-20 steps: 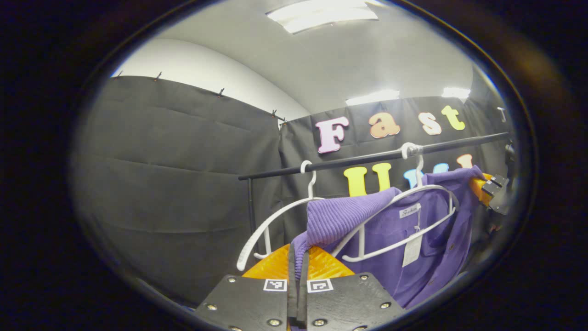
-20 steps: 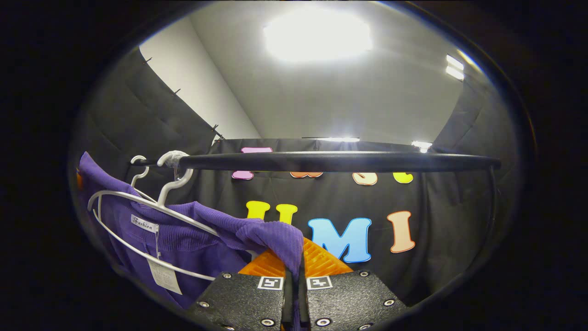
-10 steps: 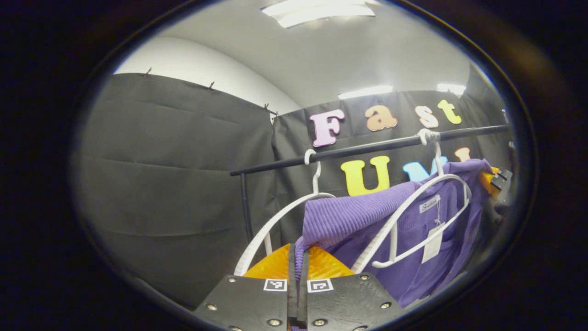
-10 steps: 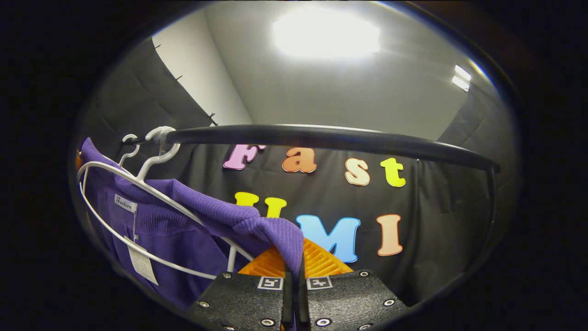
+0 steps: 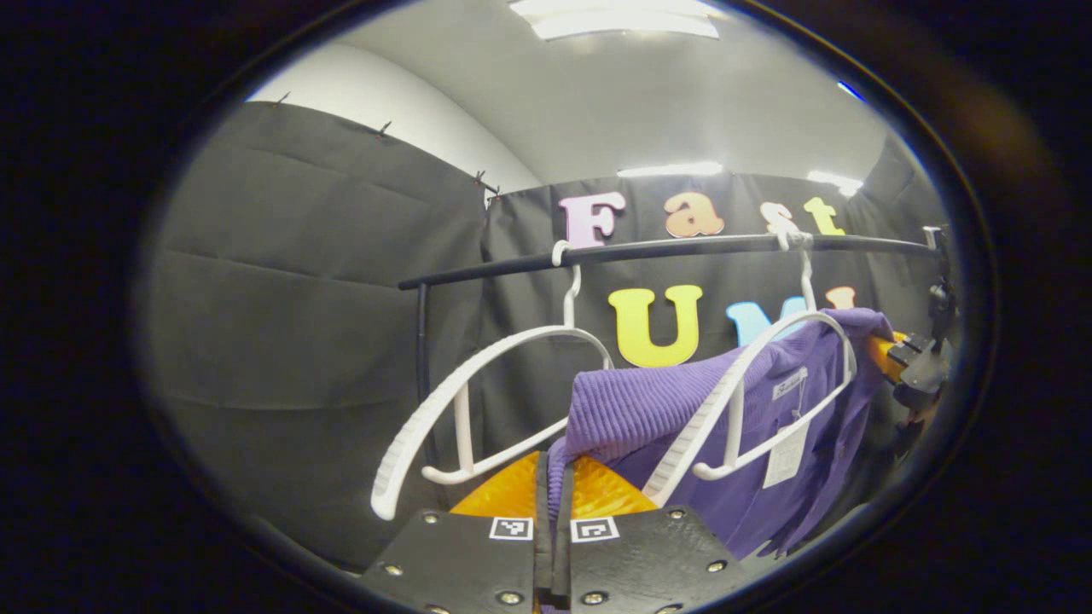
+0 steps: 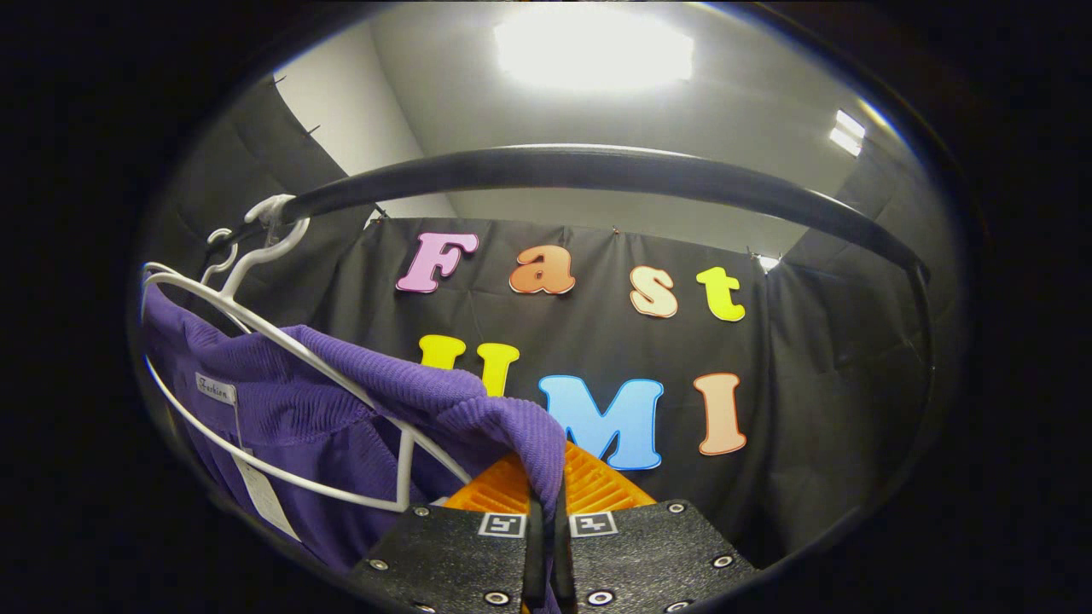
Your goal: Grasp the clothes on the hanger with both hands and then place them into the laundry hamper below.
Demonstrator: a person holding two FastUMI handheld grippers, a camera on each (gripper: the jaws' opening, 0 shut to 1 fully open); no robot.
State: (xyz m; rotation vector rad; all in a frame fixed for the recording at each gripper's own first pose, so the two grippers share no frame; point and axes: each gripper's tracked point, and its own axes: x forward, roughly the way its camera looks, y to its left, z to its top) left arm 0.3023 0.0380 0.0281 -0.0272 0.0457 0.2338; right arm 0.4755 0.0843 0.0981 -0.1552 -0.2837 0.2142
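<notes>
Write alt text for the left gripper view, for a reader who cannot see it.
The left gripper is shut on a purple top draped beside a white hanger on a black rail. An empty hanger hangs left of it.

The right gripper (image 6: 547, 486) pinches the purple garment (image 6: 341, 409) (ribbed knit), draped below the black rail (image 6: 597, 170) on a white hanger (image 6: 281, 341).

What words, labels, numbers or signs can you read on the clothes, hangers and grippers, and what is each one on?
The neck label on the purple garment: small script, too blurred to read.
The hang tag below it: no legible print.
The square markers on the left gripper and right gripper: black-and-white patterns, no words.
</notes>
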